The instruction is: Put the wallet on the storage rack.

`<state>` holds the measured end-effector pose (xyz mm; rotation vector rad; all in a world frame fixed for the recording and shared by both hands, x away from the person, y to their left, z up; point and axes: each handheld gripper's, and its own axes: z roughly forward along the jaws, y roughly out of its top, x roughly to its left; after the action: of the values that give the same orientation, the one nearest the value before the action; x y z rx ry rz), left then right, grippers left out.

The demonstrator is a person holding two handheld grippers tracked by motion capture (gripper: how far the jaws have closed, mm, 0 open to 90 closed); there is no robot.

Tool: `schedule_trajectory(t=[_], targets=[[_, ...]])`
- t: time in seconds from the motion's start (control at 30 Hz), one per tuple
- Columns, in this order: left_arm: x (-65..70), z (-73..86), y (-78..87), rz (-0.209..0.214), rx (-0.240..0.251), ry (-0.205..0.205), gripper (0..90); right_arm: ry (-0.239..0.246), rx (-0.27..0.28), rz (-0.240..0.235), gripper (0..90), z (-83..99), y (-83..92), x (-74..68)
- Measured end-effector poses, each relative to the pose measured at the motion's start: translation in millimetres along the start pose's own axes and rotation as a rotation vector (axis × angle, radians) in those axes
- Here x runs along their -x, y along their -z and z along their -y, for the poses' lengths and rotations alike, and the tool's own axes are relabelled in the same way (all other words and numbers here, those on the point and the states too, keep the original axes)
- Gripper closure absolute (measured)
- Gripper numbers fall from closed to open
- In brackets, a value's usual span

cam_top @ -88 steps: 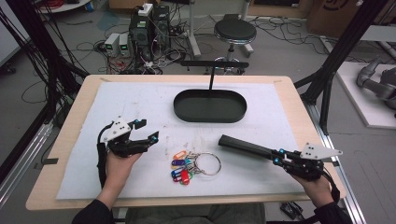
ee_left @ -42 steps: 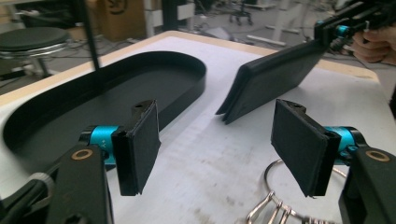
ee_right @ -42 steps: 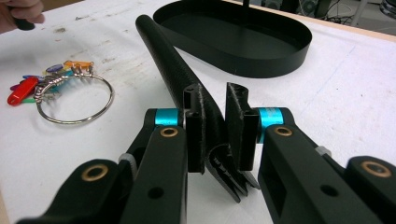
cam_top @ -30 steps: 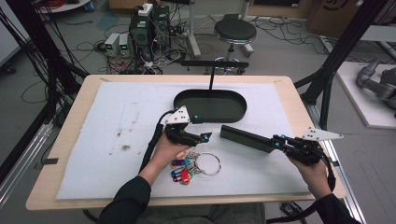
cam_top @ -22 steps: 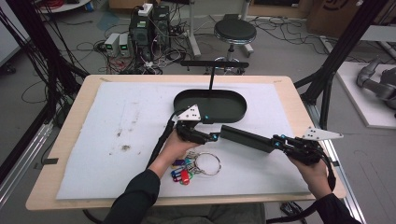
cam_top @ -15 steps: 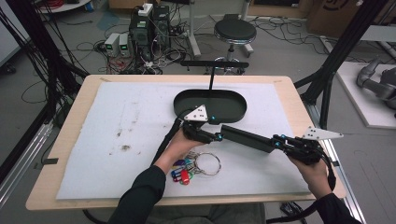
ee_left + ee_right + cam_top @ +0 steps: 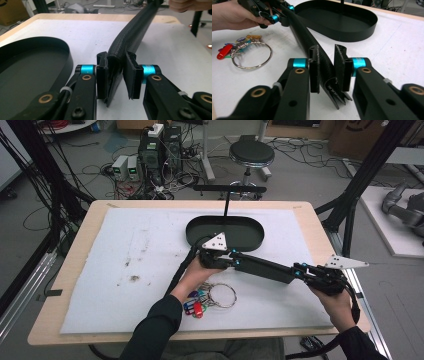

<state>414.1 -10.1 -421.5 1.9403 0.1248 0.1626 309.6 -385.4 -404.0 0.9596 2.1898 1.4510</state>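
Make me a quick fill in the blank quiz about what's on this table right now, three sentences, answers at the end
1. The long black case is held at both ends by the left gripper and the ____ gripper.
2. The oval tray beside the left gripper is ____ in colour.
3. The coloured tags hang from a metal ____.

Answers: right; black; ring

Long black pouch (image 7: 262, 266), lifted, edge-up.

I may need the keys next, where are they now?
In the high view, the keys lie on the white mat near the front edge, just under the left gripper, front of the tray.
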Motion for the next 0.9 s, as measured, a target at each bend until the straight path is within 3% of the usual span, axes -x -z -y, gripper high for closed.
schedule_trajectory(t=[0.07, 0.1, 0.17, 0.3, 0.53, 0.73, 0.9], targets=[[0.5, -0.4, 0.7, 0.006, 0.004, 0.003, 75.5, -0.01, 0.01, -0.002, 60.9, 0.0, 1.0, 1.7], [1.2, -1.0, 1.1, 0.006, 0.01, 0.005, 75.5, -0.01, 0.01, -0.002, 60.9, 0.0, 1.0, 1.7], [1.8, -2.3, 3.3, 0.011, 0.021, -0.001, 75.9, 0.002, 0.025, -0.012, 48.8, 0.4, 2.6, 2.7], [2.2, -2.6, 11.3, 0.019, 0.037, -0.008, 76.2, 0.025, 0.029, -0.017, 38.1, 1.3, 2.0, 4.5], [7.6, 2.7, 37.9, 0.021, 0.108, 0.02, 76.4, 0.071, -0.011, -0.078, 34.5, 1.9, -11.6, 4.3], [13.3, 1.5, 56.3, 0.012, 0.127, 0.025, 76.3, 0.103, -0.038, -0.114, 34.5, -4.9, -27.5, -4.4], [19.4, 0.7, 73.4, -0.002, 0.133, 0.031, 76.3, 0.117, -0.031, -0.173, 42.2, -14.3, -40.2, -14.2]])
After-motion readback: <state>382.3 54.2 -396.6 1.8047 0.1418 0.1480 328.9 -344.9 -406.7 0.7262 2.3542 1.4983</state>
